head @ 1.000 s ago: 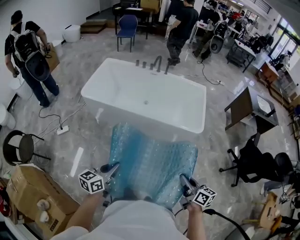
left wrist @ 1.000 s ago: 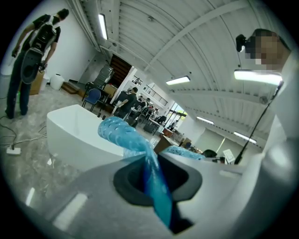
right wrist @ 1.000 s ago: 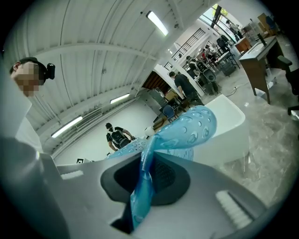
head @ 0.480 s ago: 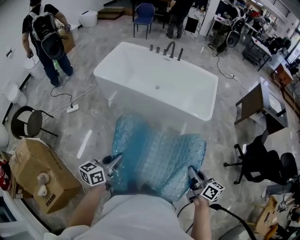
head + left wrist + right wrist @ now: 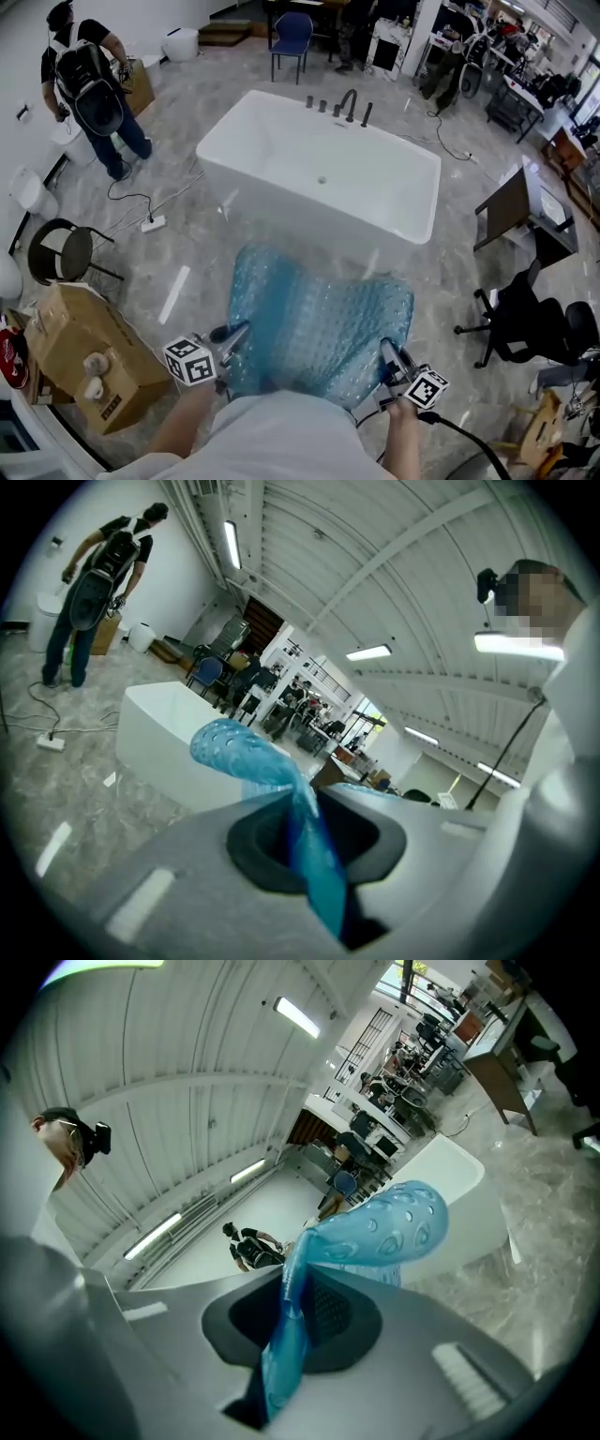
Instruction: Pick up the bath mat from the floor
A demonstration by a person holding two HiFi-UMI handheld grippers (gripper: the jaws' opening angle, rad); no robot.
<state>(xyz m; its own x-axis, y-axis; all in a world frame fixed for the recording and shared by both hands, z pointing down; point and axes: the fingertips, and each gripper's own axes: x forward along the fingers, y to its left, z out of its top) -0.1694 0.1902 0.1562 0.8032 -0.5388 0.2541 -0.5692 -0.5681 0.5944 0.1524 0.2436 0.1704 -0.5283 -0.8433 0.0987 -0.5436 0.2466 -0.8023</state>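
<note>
We have shifted across the floor (image 5: 192, 239) with the bath mat (image 5: 314, 319), lifted and reaching toward the bathtub (image 5: 300, 208), near corners clamped in the left hand-held gripper (image 5: 236, 330) and the right hand-held gripper (image 5: 386, 349).

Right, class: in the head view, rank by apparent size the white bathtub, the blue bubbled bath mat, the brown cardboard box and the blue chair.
1. white bathtub
2. blue bubbled bath mat, close behind, nearer the camera
3. brown cardboard box
4. blue chair, farthest away
</note>
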